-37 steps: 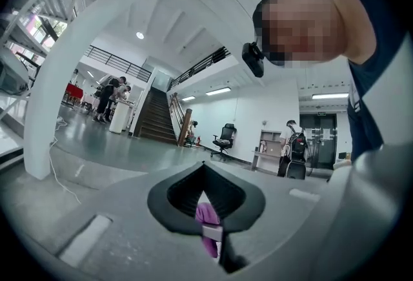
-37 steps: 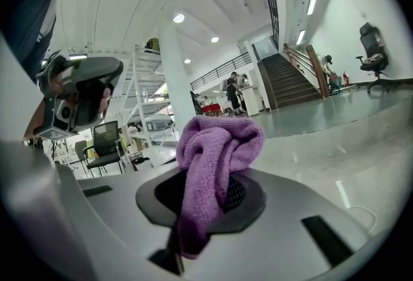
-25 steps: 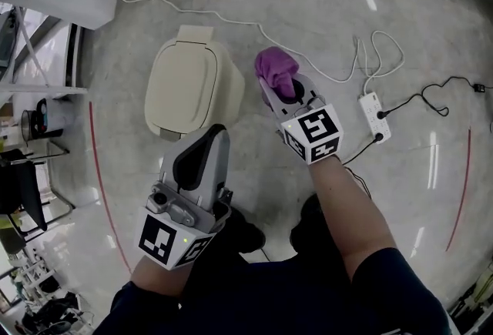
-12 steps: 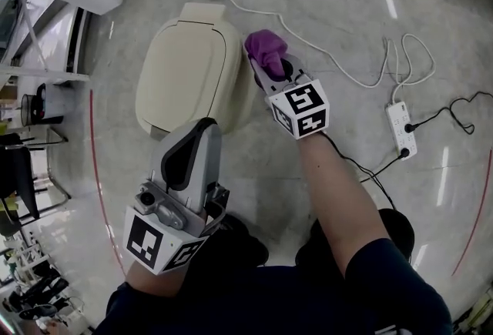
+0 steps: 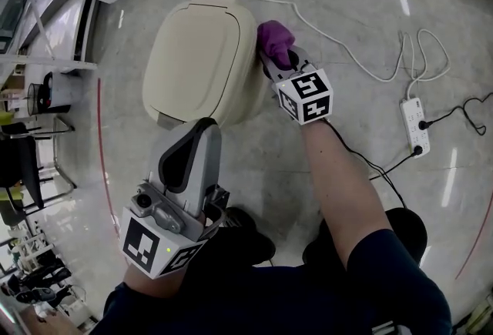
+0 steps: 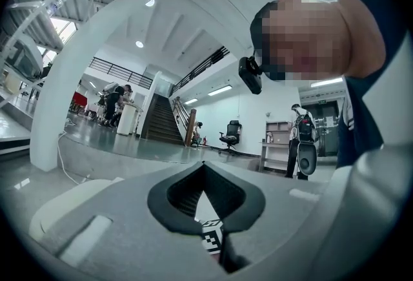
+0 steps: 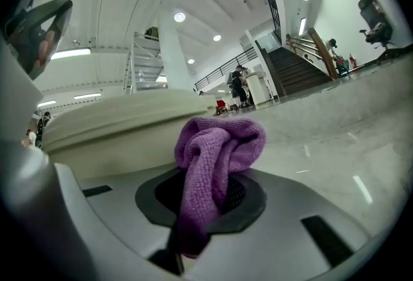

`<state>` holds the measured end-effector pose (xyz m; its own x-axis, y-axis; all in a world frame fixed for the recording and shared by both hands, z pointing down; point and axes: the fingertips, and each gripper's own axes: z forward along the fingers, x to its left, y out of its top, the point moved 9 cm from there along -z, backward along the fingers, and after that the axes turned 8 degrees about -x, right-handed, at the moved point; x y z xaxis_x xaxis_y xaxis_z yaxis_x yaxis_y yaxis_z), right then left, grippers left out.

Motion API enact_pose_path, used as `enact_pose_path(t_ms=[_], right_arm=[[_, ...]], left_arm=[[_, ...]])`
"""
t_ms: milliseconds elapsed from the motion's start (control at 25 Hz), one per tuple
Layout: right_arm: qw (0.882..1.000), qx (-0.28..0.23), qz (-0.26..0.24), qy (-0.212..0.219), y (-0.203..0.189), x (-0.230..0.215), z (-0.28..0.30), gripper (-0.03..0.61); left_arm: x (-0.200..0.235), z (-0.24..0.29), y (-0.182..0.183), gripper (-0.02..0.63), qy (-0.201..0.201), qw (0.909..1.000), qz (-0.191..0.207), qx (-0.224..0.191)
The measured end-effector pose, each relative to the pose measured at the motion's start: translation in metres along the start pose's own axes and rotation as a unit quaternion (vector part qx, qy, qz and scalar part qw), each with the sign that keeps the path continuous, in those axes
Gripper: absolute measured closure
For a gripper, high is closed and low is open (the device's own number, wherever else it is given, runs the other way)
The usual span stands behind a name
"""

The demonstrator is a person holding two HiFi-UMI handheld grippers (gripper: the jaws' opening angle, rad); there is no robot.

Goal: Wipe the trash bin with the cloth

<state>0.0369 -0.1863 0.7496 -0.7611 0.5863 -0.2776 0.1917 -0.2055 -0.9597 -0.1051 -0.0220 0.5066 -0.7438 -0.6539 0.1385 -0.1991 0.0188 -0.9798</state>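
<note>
Head view: the trash bin [image 5: 202,56] sits on the floor, lid down, contents hidden. The right gripper [image 5: 280,68] brings the purple cloth [image 5: 275,36] to the bin's right edge, so the wipe looks barely begun. Left gripper view: the left gripper [image 6: 204,173] is pressed together on nothing. Right gripper view: the jaws pinch the bunched cloth, with the bin wall just beside it.

Both grippers aiming forward, right one way out ahead

The right arm [image 5: 343,179] is stretching out nearly straight, forearm bare with a dark sleeve at the upper arm. The right gripper [image 5: 277,62] is clamping down on a bunched purple cloth [image 5: 275,37] that's poking up out of its jaws. The left gripper [image 5: 202,129] is being held low and close to the body, pointing the same way, jaws pressing together at the tips with nothing between them. The left marker cube [image 5: 158,245] and the right marker cube [image 5: 306,97] are both sitting at the wrist end, facing up.
</note>
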Motion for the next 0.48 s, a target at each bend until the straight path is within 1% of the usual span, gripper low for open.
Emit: enact_pose_path(t_ms=[200,360,480], right_arm=[[0.998,0.058,0.006,-0.034,-0.055,-0.015,0.008,0.509],[0.994,0.095,0.005,-0.055,-0.094,-0.023,0.017,0.509],[0.989,0.127,0.016,-0.067,-0.123,-0.03,0.02,0.509]], left_arm=[[-0.003,-0.004,0.003,0.615,-0.002,1.0,0.005,0.002],[0.0,-0.011,0.002,0.615,0.007,0.9999,0.005,0.006],[0.002,-0.018,-0.001,0.615,0.015,0.9998,0.005,0.014]])
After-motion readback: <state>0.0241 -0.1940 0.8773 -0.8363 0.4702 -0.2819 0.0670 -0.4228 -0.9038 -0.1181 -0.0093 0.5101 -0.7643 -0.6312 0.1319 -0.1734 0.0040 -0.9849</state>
